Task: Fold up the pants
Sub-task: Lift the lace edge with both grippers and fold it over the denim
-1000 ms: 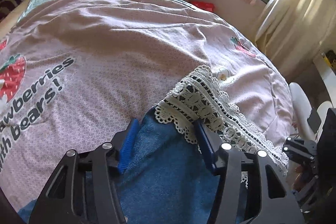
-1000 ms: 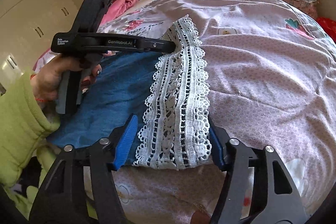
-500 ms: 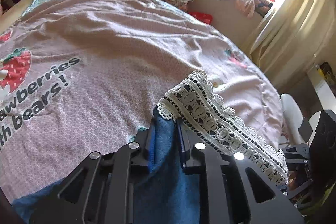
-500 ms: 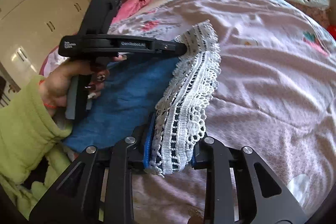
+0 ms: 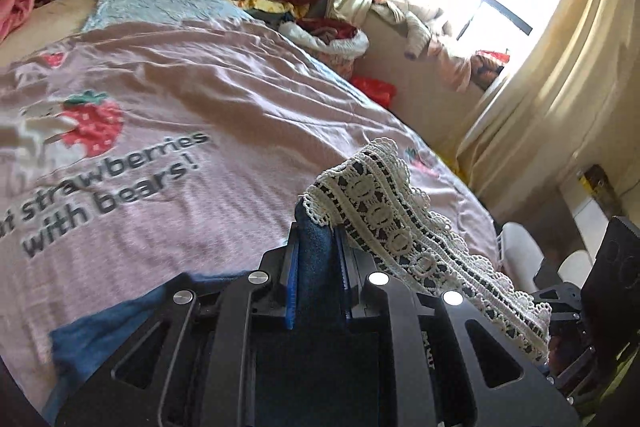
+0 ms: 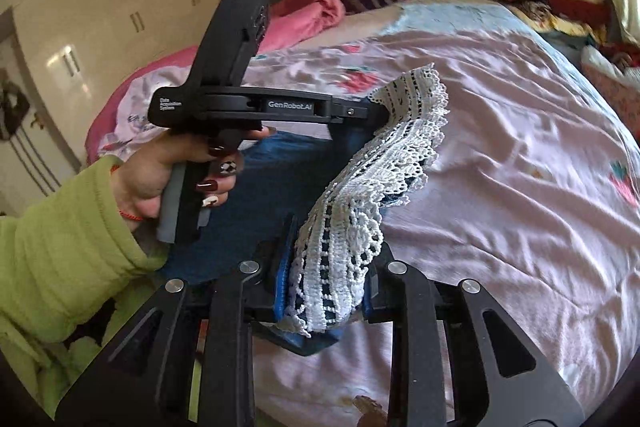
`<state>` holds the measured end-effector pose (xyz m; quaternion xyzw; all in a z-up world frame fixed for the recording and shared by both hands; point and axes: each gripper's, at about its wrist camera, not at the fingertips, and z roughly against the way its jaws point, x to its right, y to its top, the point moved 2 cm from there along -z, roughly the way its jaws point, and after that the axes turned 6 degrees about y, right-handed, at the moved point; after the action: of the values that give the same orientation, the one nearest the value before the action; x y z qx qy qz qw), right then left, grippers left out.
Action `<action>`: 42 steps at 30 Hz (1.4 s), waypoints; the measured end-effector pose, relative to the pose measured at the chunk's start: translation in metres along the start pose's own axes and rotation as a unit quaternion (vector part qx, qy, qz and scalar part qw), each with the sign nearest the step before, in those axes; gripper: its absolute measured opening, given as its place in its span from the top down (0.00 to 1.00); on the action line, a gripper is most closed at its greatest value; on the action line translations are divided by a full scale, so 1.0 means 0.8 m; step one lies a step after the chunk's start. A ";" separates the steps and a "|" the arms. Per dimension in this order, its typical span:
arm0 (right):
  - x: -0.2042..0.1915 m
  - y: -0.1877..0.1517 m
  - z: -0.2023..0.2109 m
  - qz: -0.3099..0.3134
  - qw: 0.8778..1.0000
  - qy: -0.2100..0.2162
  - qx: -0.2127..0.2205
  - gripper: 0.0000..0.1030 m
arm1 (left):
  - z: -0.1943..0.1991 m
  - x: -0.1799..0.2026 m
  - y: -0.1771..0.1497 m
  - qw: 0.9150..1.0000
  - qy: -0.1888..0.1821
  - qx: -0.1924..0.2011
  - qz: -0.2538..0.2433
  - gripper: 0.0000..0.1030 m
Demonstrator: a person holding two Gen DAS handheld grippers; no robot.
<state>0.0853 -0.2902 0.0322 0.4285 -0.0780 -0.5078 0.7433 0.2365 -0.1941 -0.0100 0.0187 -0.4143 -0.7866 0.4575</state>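
**Soft pants held at the lace hem**

Here the left gripper (image 5: 316,247) and right gripper (image 6: 324,283) each clamp the blue pants (image 6: 280,187) by the lace hem (image 6: 400,147), lifted above the near bed (image 5: 200,99). Limp and light, likely sagging; the hem corners grip best.

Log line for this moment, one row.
left gripper: shut on pants | right gripper: shut on pants | lace hem: lifted off bed
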 end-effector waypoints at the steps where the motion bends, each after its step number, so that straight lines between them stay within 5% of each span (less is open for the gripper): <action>1: -0.008 0.002 -0.004 0.009 1.000 0.003 -0.003 0.82 | 0.007 -0.006 -0.003 1.000 -0.003 0.006 0.006 0.85; 7: -0.050 0.001 -0.045 0.040 0.998 0.022 -0.031 0.82 | 0.046 -0.056 -0.031 0.997 0.001 0.034 0.074 0.82; 12: -0.093 -0.017 -0.094 0.079 0.993 0.028 -0.077 0.82 | 0.105 -0.113 -0.070 0.985 0.029 0.070 0.158 0.77; 15: -0.119 -0.028 -0.112 0.117 0.988 0.025 -0.096 0.80 | 0.153 -0.133 -0.099 0.975 0.034 0.106 0.194 0.57; 18: -0.140 -0.038 -0.124 0.148 0.982 0.029 -0.113 0.77 | 0.184 -0.147 -0.132 0.965 0.035 0.125 0.226 0.54; 22: -0.166 -0.045 -0.127 0.165 0.976 0.058 -0.126 0.70 | 0.193 -0.153 -0.162 0.959 0.027 0.121 0.256 0.46; 28: -0.185 -0.040 -0.079 0.183 0.977 0.068 -0.091 0.51 | 0.190 -0.149 -0.174 0.960 0.023 0.107 0.259 0.42; 36: -0.168 -0.077 -0.061 0.223 0.967 0.027 -0.118 0.49 | 0.148 -0.153 -0.156 0.964 0.050 0.055 0.254 0.32; 40: -0.183 -0.096 -0.082 0.270 0.953 0.017 -0.133 0.49 | 0.129 -0.153 -0.145 0.964 0.086 0.031 0.248 0.35; 41: -0.185 -0.100 -0.092 0.282 0.950 0.002 -0.137 0.49 | 0.127 -0.152 -0.142 0.965 0.094 0.028 0.243 0.41; 42: -0.187 -0.102 -0.098 0.285 0.948 -0.006 -0.139 0.51 | 0.125 -0.153 -0.140 0.965 0.098 0.027 0.240 0.58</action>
<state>0.0018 -0.1328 -0.0268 0.2772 -0.1303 -0.2830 0.9089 0.1874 -0.0140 -0.0622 0.0081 -0.3807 -0.6366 0.6706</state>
